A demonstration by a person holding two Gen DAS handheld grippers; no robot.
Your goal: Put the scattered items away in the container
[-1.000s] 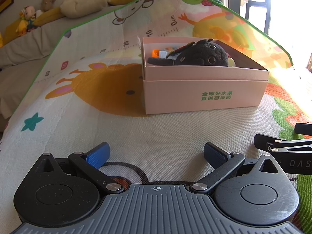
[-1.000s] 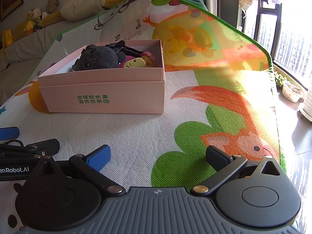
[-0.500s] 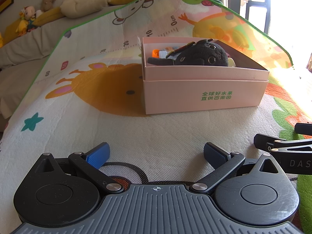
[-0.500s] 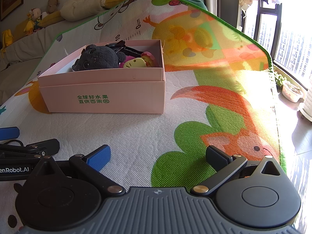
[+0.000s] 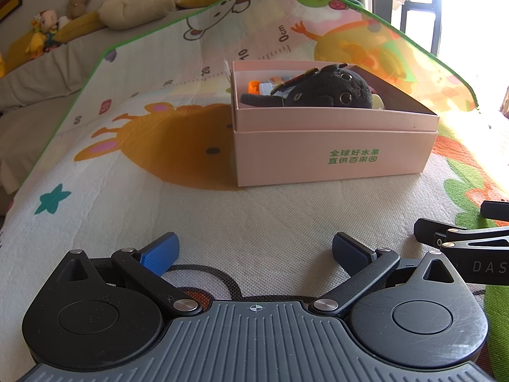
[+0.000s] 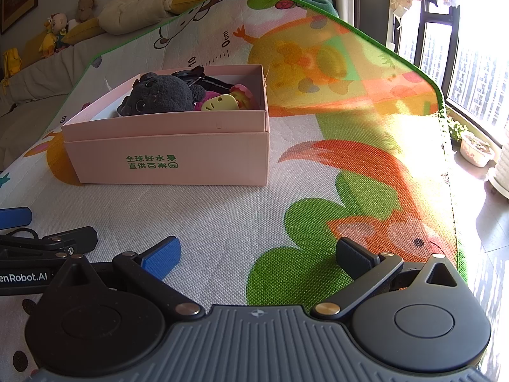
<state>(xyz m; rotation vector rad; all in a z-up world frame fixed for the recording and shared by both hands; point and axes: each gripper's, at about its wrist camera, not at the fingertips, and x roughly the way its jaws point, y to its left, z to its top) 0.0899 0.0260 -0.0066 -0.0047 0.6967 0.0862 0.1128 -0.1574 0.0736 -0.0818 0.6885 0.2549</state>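
Nothing has moved since the earlier frames: the left claw point(image 5: 254, 251) and right claw point(image 6: 257, 254) rest side by side on the near part of the play mat point(image 6: 222, 222), both spread wide and holding nothing. Beyond them the pink box point(image 6: 178, 159) stands mid-mat, already holding the soft dark plush toy point(image 6: 162, 97) and small plastic pieces, with no stray item visible on the mat. The plush looks light and squashy, best pinched across its body; the box's thin cardboard walls would likely slide if nudged, with open mat all around and its right edge falling to the floor.
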